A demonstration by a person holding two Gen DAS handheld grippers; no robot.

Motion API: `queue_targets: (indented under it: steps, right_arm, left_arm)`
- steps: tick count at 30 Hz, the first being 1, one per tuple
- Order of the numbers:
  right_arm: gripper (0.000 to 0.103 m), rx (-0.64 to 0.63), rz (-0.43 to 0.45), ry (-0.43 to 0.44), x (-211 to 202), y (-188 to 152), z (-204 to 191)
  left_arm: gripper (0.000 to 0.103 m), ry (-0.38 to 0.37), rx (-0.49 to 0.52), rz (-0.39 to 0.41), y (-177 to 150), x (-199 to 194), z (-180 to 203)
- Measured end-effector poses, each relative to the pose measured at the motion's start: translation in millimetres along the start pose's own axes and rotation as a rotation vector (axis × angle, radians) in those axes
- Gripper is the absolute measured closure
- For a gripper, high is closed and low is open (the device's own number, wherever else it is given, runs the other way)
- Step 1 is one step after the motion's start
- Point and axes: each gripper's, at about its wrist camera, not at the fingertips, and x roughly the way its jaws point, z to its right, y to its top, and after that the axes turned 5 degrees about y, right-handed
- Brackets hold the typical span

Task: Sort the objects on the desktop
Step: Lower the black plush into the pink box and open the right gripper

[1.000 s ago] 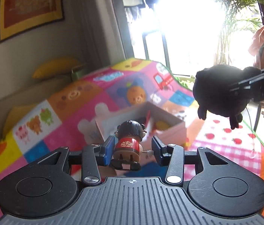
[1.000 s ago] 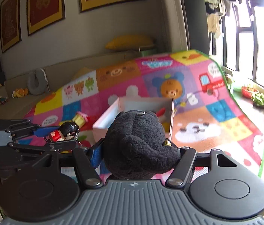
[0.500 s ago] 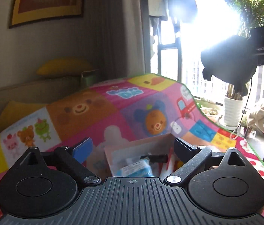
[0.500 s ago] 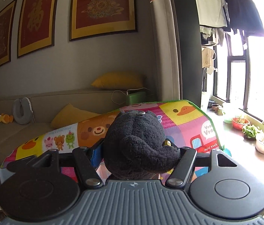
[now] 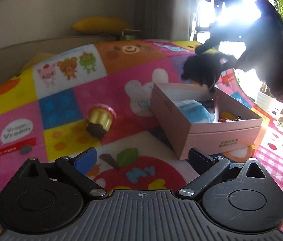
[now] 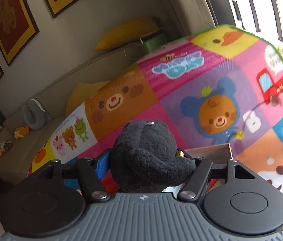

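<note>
My right gripper (image 6: 149, 160) clamps the black plush toy (image 6: 147, 164) above the pink box's (image 5: 207, 132) far rim, its contents half-hidden, while my left gripper (image 5: 141, 158) hangs spread and empty over the patchwork play mat (image 5: 61, 100).

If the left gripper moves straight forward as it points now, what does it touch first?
Probably the play mat: the open left gripper points down at its apple picture. The pink box lies just right of that line and the gold-wrapped toy left of it, though depth is unclear.
</note>
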Motion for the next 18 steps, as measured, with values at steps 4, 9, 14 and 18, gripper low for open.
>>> queue_targets:
  steps: [4,9,14,18]
  right_arm:
    - [0.030,0.017,-0.013,-0.149,15.4,-9.9,21.7]
    - [0.055,-0.077,0.026,-0.265,6.1,-10.0,23.4]
    - [0.056,-0.067,-0.009,-0.262,30.6,-3.7,15.7]
    - [0.056,0.127,-0.110,-0.173,59.3,-23.2,27.6]
  left_arm:
    - [0.001,-0.031,-0.062,-0.001,-11.9,3.0,-9.2]
    - [0.001,-0.066,-0.134,0.010,-15.2,5.1,-18.1]
    - [0.000,-0.065,-0.131,0.010,-15.4,4.4,-17.4]
    - [0.000,-0.068,-0.149,0.005,-15.8,5.2,-20.5]
